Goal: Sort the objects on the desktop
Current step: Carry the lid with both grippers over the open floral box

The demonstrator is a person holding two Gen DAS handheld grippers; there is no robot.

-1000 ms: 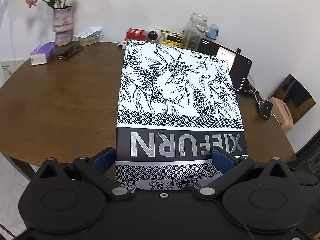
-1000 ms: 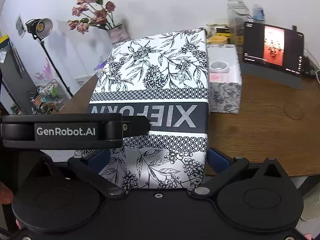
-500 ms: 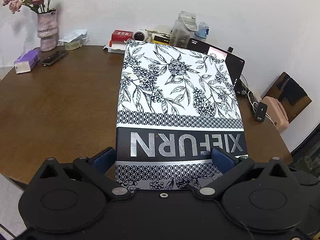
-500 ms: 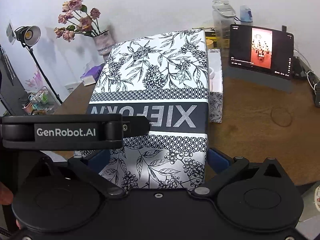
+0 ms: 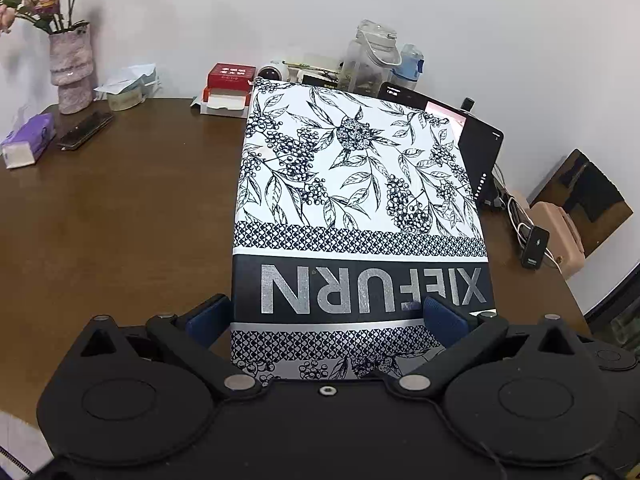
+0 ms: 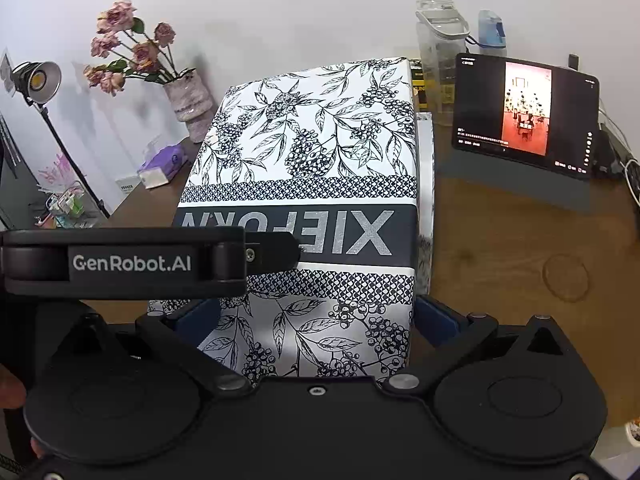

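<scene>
A large black-and-white floral box marked XIEFURN [image 5: 352, 184] fills the middle of both views, held a little above the brown table [image 5: 120, 232]. My left gripper [image 5: 326, 316] is shut on its near end, blue pads pressed to both sides. My right gripper [image 6: 316, 318] clamps the same box [image 6: 312, 152] the same way. The left gripper's body [image 6: 128, 262] crosses the left side of the right wrist view. Only a thin edge of a matching patterned box [image 6: 426, 184] shows just to the right of the held one.
A tablet [image 6: 524, 116] playing video stands at the back right, with cables and a charger [image 5: 534, 248] beside it. Bottles [image 5: 372, 60], a red box [image 5: 230, 80], a flower vase [image 5: 72, 68], a phone [image 5: 86, 130] and a purple tissue pack [image 5: 28, 146] line the far edge.
The held box has shifted over the matching open box, which showed a white round item a second ago and is now almost hidden. Both grippers have kept their hold.
</scene>
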